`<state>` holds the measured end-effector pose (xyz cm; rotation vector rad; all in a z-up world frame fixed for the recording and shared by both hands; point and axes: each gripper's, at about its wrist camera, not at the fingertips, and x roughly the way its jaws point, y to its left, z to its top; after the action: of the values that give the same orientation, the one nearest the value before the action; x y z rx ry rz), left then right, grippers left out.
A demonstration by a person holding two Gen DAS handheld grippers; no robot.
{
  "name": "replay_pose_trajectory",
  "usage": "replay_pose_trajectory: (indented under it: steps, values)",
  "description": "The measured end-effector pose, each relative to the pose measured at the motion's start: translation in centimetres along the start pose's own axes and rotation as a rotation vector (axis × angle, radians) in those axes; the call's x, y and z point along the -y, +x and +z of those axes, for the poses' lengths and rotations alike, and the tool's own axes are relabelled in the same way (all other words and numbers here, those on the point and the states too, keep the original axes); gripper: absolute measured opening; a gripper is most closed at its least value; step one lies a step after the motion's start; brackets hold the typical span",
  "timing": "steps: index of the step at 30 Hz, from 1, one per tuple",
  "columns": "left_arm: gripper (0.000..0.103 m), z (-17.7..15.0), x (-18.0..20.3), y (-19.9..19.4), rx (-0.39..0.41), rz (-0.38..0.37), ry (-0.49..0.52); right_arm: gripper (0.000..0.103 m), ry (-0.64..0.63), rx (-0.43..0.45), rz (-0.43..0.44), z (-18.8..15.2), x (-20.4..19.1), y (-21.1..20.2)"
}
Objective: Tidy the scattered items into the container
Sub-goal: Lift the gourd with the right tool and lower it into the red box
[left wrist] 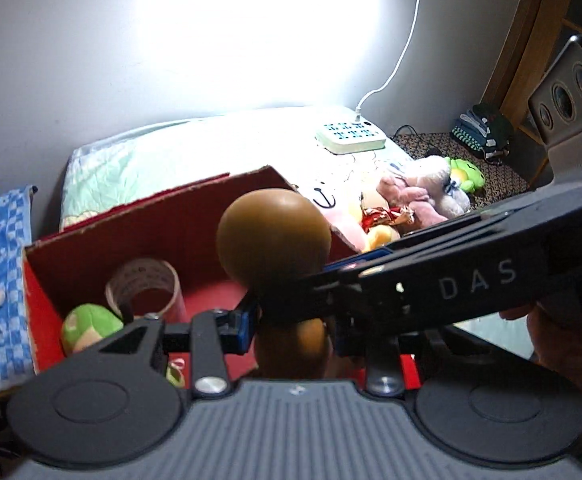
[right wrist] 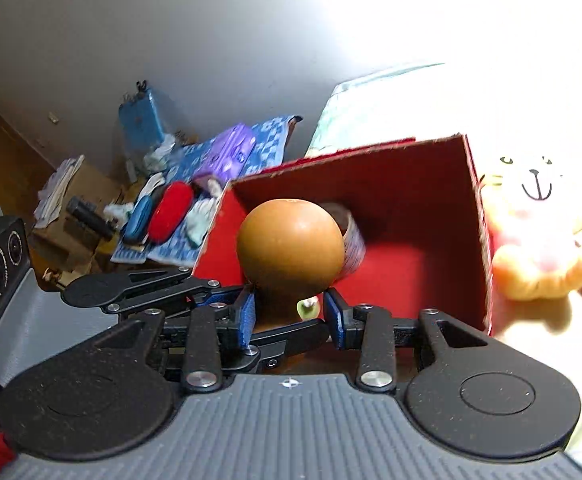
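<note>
A brown gourd-shaped toy [left wrist: 273, 232] with a round top is held above the open red cardboard box [left wrist: 91, 240]. My left gripper [left wrist: 295, 328] is shut on its lower body, with blue pads on both sides. My right gripper [right wrist: 291, 314] stands open around the gourd's [right wrist: 291, 244] neck. Its left pad touches the neck and a gap shows at the right pad. In the left wrist view the right gripper [left wrist: 323, 280] reaches in from the right. Inside the box lie a tape roll [left wrist: 143, 284] and a green plush ball [left wrist: 87, 328].
Plush toys [left wrist: 411, 200] lie right of the box on the bed, among them a pale bear [right wrist: 531, 220]. A white power strip [left wrist: 351, 136] sits behind them. Left of the box [right wrist: 471, 200] a blue checked cloth [right wrist: 227, 160] holds small cases and clutter.
</note>
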<state>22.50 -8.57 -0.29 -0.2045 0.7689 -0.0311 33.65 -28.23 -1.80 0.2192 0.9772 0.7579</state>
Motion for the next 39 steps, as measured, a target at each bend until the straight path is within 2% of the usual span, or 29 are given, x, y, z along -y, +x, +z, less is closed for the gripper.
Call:
replay_pose_trajectory:
  steps: [10, 23, 36, 39]
  values:
    - [0.034, 3.1, -2.7, 5.0, -0.026, -0.002, -0.045, 0.04, 0.004, 0.007, -0.069, 3.7, 2.0, 3.8]
    - [0.035, 1.5, -6.1, 12.4, -0.187, 0.001, -0.191, 0.04, 0.062, -0.148, -0.129, 4.0, 5.5, 10.1]
    - [0.036, 0.7, -6.7, 14.3, -0.343, 0.068, -0.253, 0.038, 0.097, -0.281, -0.12, 3.5, 6.5, 12.2]
    - [0.036, 0.6, -6.9, 14.6, -0.382, 0.081, -0.274, 0.033, 0.092, -0.3, -0.126, 3.4, 6.2, 12.5]
